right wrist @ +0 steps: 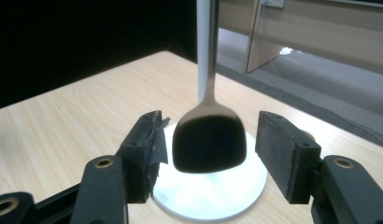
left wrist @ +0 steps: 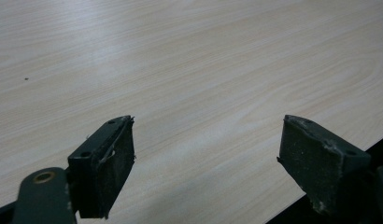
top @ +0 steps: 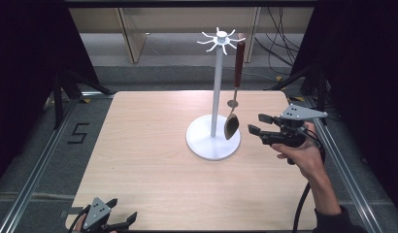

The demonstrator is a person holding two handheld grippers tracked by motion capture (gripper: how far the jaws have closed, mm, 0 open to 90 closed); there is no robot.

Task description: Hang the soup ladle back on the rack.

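Nearest, at the tabletop's (top: 153, 160) front edge, the left tool (top: 120, 218) rests with its jaws spread wide over bare wood, released and idle. Farther in, at the right side, the right tool (top: 259, 124) is levelled at the spoon (top: 231, 127), jaws parted with nothing pressed between them; in the right gripper view the dark bowl of the spoon (right wrist: 209, 142) appears between the two pads, apart from both. The spoon hangs by its reddish-brown handle (top: 239, 63) from a hook of the white stand (top: 215, 82), its bowl dangling just above the round base (top: 211, 143). It looks stiff, light and smooth, probably metal below a wooden grip, so it should swing at a touch and may slip on the curved bowl. The narrow neck or the handle seems the surer hold, since it must be lifted off the hook.
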